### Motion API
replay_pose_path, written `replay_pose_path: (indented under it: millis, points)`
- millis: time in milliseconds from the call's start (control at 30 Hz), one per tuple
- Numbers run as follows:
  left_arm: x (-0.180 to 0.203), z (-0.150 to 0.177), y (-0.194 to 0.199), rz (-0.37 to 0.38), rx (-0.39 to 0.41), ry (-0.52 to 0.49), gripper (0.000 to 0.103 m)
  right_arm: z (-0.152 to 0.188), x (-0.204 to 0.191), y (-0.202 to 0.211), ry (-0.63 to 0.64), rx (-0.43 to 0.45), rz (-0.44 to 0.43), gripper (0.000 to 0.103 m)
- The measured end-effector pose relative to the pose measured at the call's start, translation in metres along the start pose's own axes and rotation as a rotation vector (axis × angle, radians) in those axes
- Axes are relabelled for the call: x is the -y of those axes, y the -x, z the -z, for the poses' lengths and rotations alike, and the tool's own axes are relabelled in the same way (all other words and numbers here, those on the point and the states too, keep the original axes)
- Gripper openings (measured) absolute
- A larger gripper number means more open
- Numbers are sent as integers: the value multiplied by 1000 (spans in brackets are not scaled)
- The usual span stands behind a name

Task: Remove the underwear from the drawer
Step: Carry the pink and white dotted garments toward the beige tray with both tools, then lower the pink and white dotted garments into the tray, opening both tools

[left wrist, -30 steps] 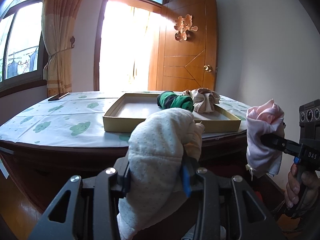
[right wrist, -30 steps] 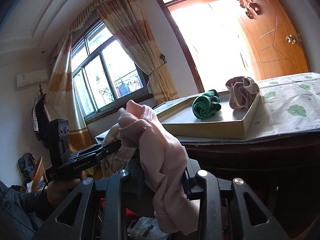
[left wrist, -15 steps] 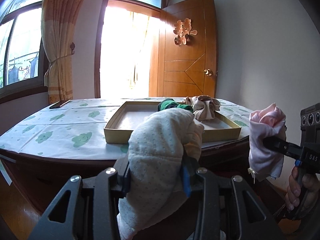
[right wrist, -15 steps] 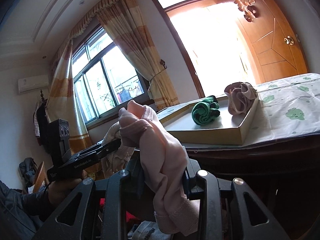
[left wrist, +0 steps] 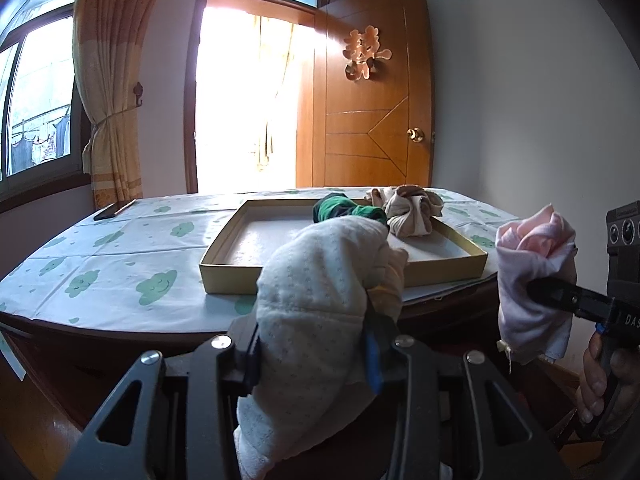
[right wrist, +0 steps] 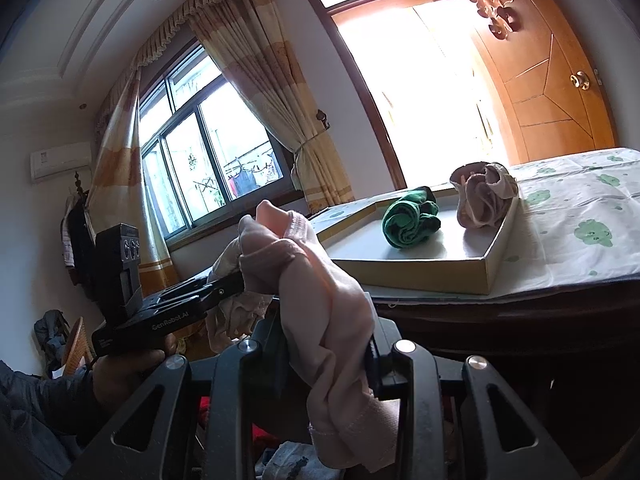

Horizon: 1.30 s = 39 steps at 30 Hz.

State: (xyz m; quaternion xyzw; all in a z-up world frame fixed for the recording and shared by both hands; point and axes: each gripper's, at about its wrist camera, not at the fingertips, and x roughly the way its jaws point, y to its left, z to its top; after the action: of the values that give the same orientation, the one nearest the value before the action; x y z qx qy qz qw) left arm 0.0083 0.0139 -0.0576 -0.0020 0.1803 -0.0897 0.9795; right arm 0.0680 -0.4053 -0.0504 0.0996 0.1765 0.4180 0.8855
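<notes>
Cloud-printed white cloth covers the dark wooden table (left wrist: pixel 100 332), where a shallow tan cardboard tray (left wrist: pixel 444 270) holds a rolled green garment (right wrist: pixel 410 222) and a bunched beige one (right wrist: pixel 486 196). A black phone (left wrist: pixel 114 210) lies near the table's far edge. Whatever sits below both grippers is cut off and dim. The left gripper (left wrist: pixel 316 354) is clamped on a cream dotted underwear bundle (left wrist: pixel 316 296); the right gripper (right wrist: pixel 328 354) is clamped on pale pink underwear (right wrist: pixel 332 312), both held short of the table edge.

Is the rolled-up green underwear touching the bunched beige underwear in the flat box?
Apart. The right wrist view shows bare box floor between green underwear and beige underwear.
</notes>
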Motion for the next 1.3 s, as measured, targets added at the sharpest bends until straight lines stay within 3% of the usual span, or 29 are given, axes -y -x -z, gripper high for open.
replay_pose_path:
  millis: [433,967,1300]
  points:
    - [-7,-34,-9,-8,-14,-25,39,-42,-13,-15,36,-49,6,33]
    - [-10,-80,-56,-45,-64,-83,39,-107,7,-72,-70,-128,60,33]
    - [-27,-109,-99,-45,-123,-18,39,-142,36,-103,-142,-137,140,33]
